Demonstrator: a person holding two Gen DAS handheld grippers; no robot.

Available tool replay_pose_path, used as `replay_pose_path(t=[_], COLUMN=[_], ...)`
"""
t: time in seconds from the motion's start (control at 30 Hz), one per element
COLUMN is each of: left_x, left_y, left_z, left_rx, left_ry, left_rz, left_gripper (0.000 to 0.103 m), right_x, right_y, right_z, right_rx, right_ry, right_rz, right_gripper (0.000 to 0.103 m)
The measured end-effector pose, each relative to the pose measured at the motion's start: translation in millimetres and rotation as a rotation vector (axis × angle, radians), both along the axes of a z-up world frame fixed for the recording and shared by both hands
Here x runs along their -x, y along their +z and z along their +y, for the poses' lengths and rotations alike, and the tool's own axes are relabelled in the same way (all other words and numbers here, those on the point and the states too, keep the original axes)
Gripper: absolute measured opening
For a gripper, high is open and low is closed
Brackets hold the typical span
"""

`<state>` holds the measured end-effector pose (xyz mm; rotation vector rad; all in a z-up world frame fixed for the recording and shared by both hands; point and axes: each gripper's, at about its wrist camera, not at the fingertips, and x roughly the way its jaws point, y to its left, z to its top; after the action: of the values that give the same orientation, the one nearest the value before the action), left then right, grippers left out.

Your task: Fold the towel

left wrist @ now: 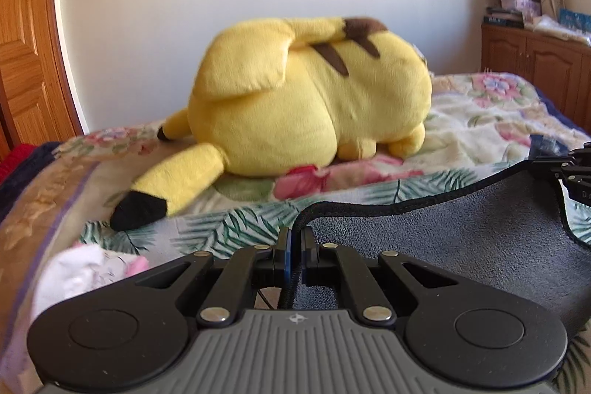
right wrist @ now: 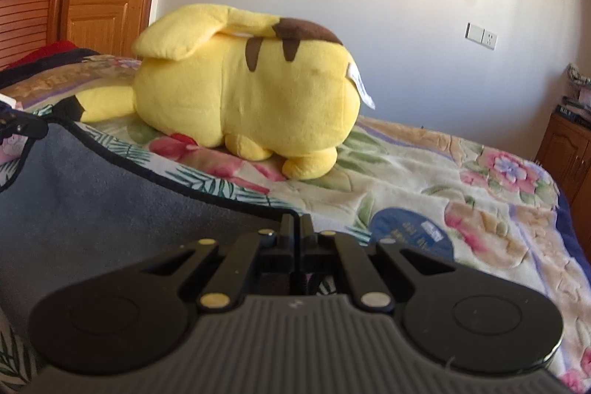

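Observation:
A dark grey towel (left wrist: 461, 228) with a black hem hangs stretched between my two grippers above the bed. My left gripper (left wrist: 295, 242) is shut on its left corner, the hem pinched between the pads. The right gripper shows at the right edge of the left wrist view (left wrist: 569, 168). In the right wrist view the towel (right wrist: 92, 202) spreads to the left, and my right gripper (right wrist: 296, 228) is shut on its right corner. The left gripper shows at the left edge there (right wrist: 18, 128).
A big yellow plush toy (left wrist: 306, 106) lies on the floral bedspread (right wrist: 424, 172) just beyond the towel. A pink-white cloth (left wrist: 85, 268) lies at the near left. A wooden door (left wrist: 22, 43) stands left, a wooden cabinet (left wrist: 535, 61) right. A blue round label (right wrist: 410, 231) lies on the bed.

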<state>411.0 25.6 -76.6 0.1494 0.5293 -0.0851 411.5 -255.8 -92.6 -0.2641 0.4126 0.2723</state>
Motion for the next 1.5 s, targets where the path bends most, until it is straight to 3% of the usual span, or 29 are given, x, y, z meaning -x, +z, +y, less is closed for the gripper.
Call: replay_pose_path(t=[0.23, 0.3, 0.4, 0.43, 0.47, 0.73, 1.5], left_x=[-11.3, -11.1, -8.3, -7.3, -6.6, 10.4, 96.0], left_y=[-23.4, -24.7, -24.3, -23.5, -22.2, -7.4, 68.7], left_z=[-2.4, -1.1, -4.2, -4.9, -5.9, -14.7, -24.5], left_rx=[-0.015, -0.005, -0.019, -0.016, -0.011, -0.005, 0.023], left_ry=[0.041, 0.042, 0.031, 0.028, 0.024, 0.0, -0.03], left_rz=[0.057, 0.062, 0.056, 0.055, 0.053, 0.05, 0.047], left_gripper=[0.0, 0.007, 0.019, 0.023, 0.024, 0.047, 0.051], right_x=[-8.7, -8.8, -8.9, -7.6, -7.2, 10.8, 102.0], right_y=[-23.6, -25.4, -23.9, -23.2, -22.1, -6.8, 75.2], right_z=[2.1, 1.3, -1.2, -2.2, -3.0, -7.9, -17.1], right_rx=[0.01, 0.013, 0.002, -0.002, -0.003, -0.032, -0.095], right_ry=[-0.01, -0.016, -0.019, -0.02, -0.024, -0.016, -0.011], right_rz=[0.042, 0.041, 0.052, 0.049, 0.044, 0.055, 0.088], right_gripper=[0.004, 0.004, 0.028, 0.043, 0.051, 0.051, 0.051])
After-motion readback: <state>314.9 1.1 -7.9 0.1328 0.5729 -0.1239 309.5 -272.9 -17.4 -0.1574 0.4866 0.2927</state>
